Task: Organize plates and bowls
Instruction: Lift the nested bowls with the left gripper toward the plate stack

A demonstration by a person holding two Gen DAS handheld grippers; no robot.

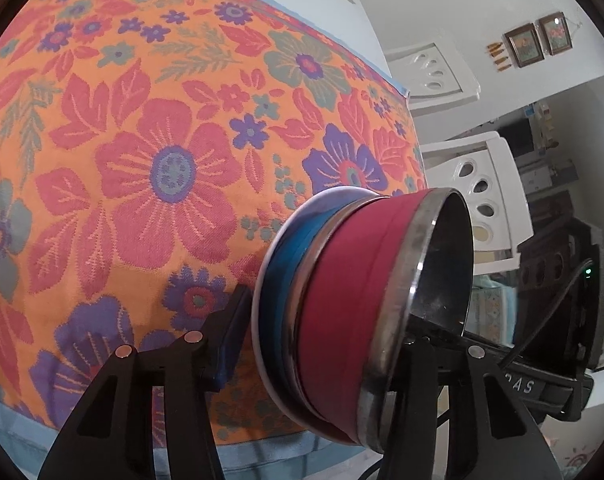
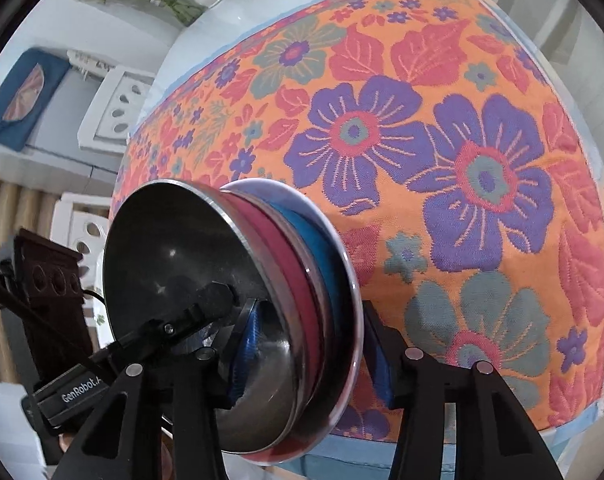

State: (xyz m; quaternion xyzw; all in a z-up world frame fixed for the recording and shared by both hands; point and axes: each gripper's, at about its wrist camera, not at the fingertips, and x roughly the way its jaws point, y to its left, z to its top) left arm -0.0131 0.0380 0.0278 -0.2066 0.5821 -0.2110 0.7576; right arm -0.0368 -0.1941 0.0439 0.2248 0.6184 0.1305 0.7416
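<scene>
Both grippers are pinching one stack of dishes from opposite sides. The left gripper [image 1: 309, 364] is closing its fingers [image 1: 228, 340] across the stack's rims, one under the white plate [image 1: 262, 280], the other inside the steel-rimmed red bowl [image 1: 341, 304]. The right gripper [image 2: 302, 360] is gripping likewise, one blue pad inside the bowl. A blue bowl [image 1: 286, 264] is sitting between plate and red bowl. The stack is hanging tilted at the edge of the flowered tabletop [image 1: 142, 160]. To do this well, I judge both hands should be levelling the stack together, keeping equal squeeze, before lowering it flat.
</scene>
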